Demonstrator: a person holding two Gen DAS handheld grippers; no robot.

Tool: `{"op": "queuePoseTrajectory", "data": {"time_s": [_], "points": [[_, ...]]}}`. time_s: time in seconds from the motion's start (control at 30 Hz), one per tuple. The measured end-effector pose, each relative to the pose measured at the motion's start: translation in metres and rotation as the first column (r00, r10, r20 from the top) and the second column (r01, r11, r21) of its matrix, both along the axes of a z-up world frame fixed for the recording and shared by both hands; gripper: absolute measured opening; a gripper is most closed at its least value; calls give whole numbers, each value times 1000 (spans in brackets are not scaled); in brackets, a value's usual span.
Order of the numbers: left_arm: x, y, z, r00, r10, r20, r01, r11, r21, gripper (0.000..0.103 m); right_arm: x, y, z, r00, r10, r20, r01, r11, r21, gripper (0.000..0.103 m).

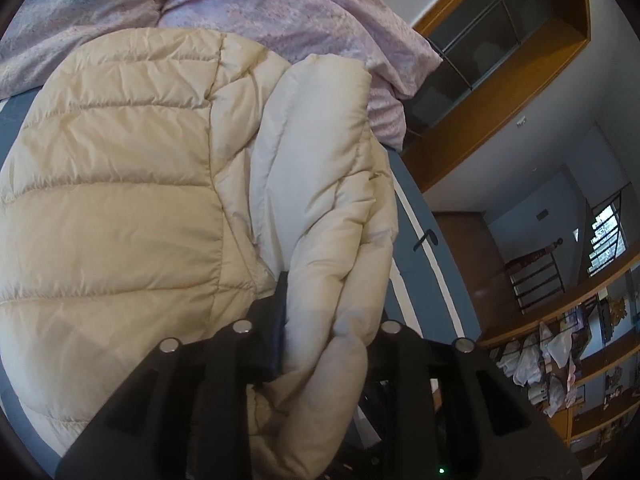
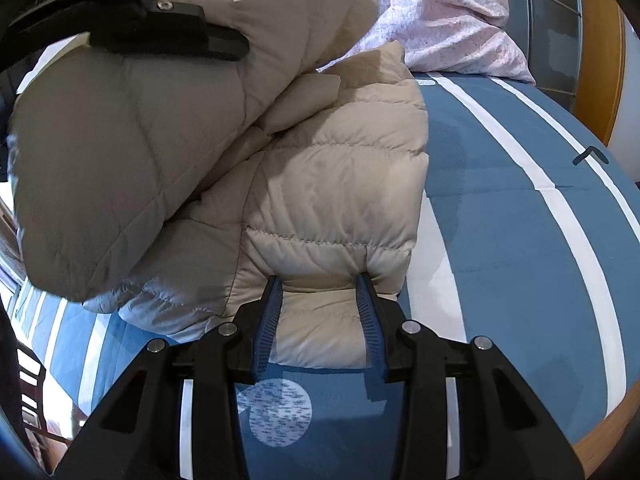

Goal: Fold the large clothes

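From my left wrist camera, a cream quilted puffer jacket (image 1: 120,184) fills the left and middle of the view, spread over a bed with a blue cover crossed by white stripes (image 1: 416,232). Behind the jacket lies a rumpled pale pink patterned duvet (image 1: 280,8). A thick bunched fold of the jacket, paler on its lining side, runs down into my left gripper (image 1: 320,320). I see only one black finger (image 1: 282,300) against the fold's left side; the other is hidden behind the fabric. The jaws stand partly apart with the padded fold filling the gap, and I cannot tell whether they still pinch it. To the right are a wood-framed headboard with dark panels (image 1: 500,40), a doorway and cluttered wooden shelves (image 1: 580,352).

From my right wrist camera, the left gripper (image 2: 224,46) enters at the upper left, its black finger lying over a raised, shadowed bulge of the same jacket (image 2: 120,152). In the middle, the jacket's lower part rests flat on the bed (image 2: 520,220). My right gripper (image 2: 320,280) is partly open, and its two blue ribbed fingers (image 2: 270,320) press into the jacket's hem edge from either side, holding it. A white dotted circle printed on the cover (image 2: 276,412) shows just below the hem. To the right, the striped cover runs bare towards the pink duvet (image 2: 460,16) and the bed's wooden edge (image 2: 600,440).
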State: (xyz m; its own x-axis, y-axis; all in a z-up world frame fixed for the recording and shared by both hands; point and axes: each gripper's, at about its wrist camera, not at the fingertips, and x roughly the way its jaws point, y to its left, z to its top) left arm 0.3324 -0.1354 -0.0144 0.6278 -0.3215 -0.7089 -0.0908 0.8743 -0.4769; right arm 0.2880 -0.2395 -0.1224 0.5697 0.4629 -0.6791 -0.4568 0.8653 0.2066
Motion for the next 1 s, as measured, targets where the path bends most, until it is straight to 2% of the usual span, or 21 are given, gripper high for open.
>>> {"op": "queuePoseTrajectory", "data": {"time_s": [0.07,0.13,0.33,0.57,0.73,0.83,1.0], "points": [[-4,3,4,1000,-12,4,12,1000,-28,51,-2,-1,0,1000,1,1,-1,1000,0,41],[-10,8,13,1000,-12,15,13,999,-52,57,0,-2,0,1000,-1,-4,1,1000,3,41],[-26,22,32,999,22,42,-23,1000,15,62,0,-2,0,1000,-12,-10,12,1000,-1,41],[-45,56,29,995,97,27,-99,992,74,62,4,-4,1,1000,-14,-22,14,1000,3,41],[-53,76,25,988,151,30,-154,973,171,62,6,-4,1,1000,-16,-26,16,1000,7,41],[-53,74,17,989,148,25,-150,967,208,62,8,-4,1,999,-19,-29,19,1000,10,41],[-47,55,3,992,123,26,-126,955,268,68,9,-5,0,999,-15,-33,15,1000,15,41]]}}
